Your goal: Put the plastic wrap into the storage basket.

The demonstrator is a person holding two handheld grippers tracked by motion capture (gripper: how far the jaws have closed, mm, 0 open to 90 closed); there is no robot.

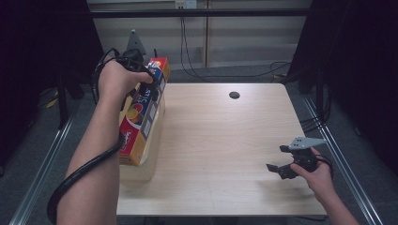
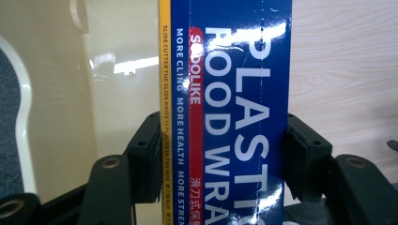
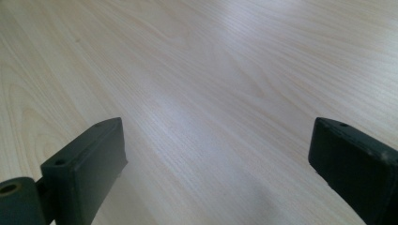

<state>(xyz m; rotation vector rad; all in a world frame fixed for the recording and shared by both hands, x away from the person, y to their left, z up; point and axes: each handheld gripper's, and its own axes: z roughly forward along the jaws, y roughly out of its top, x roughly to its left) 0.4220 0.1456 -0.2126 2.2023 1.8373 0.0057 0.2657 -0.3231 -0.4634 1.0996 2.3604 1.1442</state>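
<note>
My left gripper is clamped across the narrow width of the plastic wrap box, one jaw on the yellow-edged side, the other on the blue side, both pressed flat against the cardboard. From the high view, the box sits along the table's left edge, running from near the far-left corner back toward me, its far end raised and its near end low over a pale tray-like thing at that edge; whether the near end touches it, I can't tell. Gripping across the short dimension makes sense to me: it's the only span these jaws could close on.

My right gripper is over by the table's right edge, toward the near corner, jaws spread wide with nothing between them. Its own view has bare wood grain between the two pads. I'd judge it's parked there to stay out of the box's way, ready if a second hold is needed.
</note>
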